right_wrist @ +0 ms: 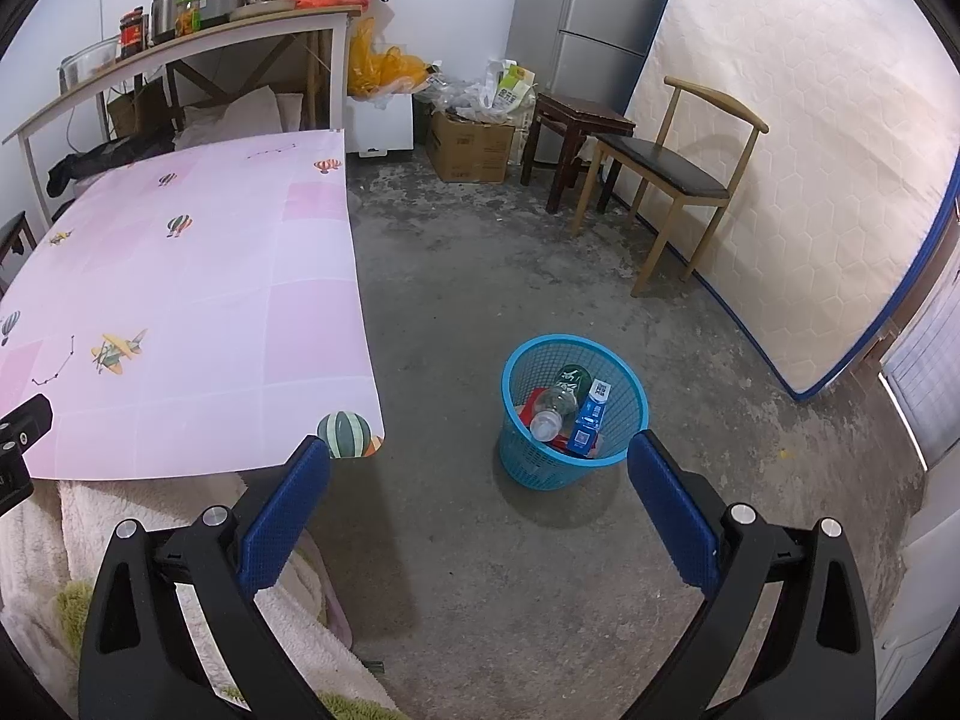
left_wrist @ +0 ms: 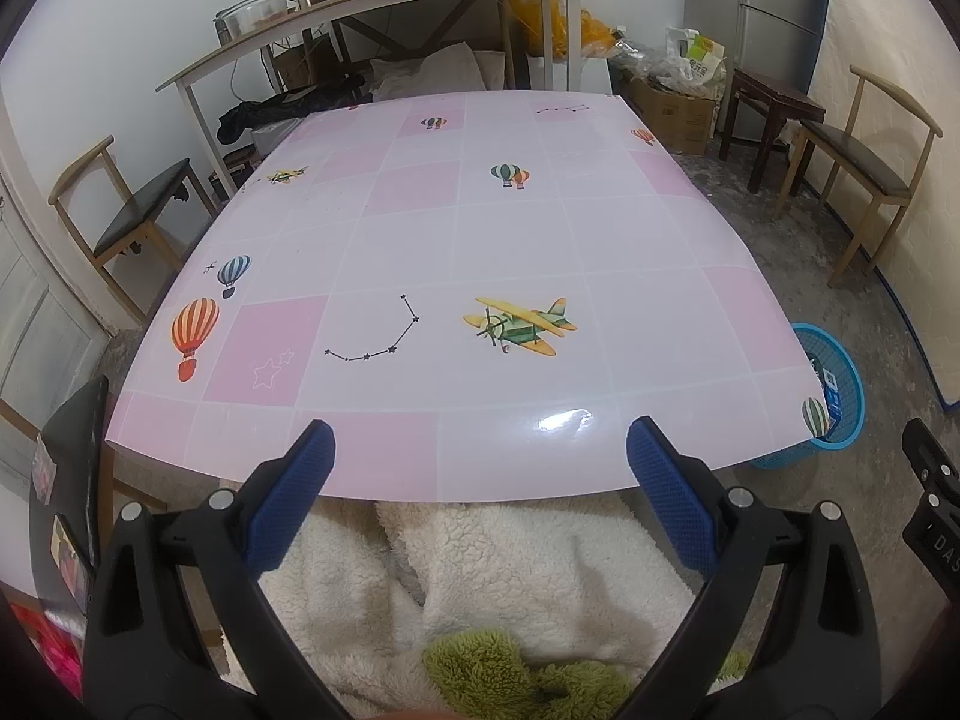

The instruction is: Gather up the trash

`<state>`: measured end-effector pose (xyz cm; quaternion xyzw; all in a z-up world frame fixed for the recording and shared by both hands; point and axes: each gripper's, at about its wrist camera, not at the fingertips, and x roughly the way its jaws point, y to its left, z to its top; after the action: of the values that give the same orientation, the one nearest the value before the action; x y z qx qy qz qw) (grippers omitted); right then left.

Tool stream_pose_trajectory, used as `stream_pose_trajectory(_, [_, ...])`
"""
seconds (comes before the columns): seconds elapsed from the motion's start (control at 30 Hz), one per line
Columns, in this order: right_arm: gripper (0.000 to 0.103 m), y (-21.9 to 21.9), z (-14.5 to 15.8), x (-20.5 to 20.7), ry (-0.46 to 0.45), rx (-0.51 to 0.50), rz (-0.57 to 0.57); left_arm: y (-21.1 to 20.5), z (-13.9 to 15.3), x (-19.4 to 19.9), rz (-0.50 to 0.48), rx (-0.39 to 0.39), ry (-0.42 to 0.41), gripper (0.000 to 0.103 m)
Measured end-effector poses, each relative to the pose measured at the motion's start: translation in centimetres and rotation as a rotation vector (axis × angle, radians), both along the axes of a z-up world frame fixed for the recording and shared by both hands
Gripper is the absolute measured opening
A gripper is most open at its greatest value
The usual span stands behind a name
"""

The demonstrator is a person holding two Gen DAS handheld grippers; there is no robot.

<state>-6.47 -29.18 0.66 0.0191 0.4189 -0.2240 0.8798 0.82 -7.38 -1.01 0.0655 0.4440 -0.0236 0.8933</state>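
Note:
A blue mesh waste basket (right_wrist: 528,468) stands on the concrete floor to the right of the table. Inside it lie a clear plastic bottle (right_wrist: 555,408), a blue and white carton (right_wrist: 591,417) and some red wrapping. My right gripper (right_wrist: 480,462) hovers open above the floor just in front of the basket, nothing between its blue pads. My left gripper (left_wrist: 480,450) is open over the near edge of the pink table (left_wrist: 456,252), holding nothing. The basket (left_wrist: 840,384) peeks out past the table's right edge in the left wrist view.
The pink table (right_wrist: 180,312) bears only printed balloons and planes. A fleecy white blanket (left_wrist: 510,564) lies below its near edge. Wooden chairs (right_wrist: 672,180) (left_wrist: 132,216), a dark stool (right_wrist: 570,126), a cardboard box (right_wrist: 471,144), a mattress (right_wrist: 810,180) and a cluttered shelf (left_wrist: 372,6) ring the room.

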Motion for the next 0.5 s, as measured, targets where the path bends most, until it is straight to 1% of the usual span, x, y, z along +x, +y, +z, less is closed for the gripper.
stream_pose_trajectory(0.5, [0.096,0.06,0.07,0.00,-0.002,-0.001,0.000,0.09,-0.11,0.01,0.004,-0.006,0.006,0.094])
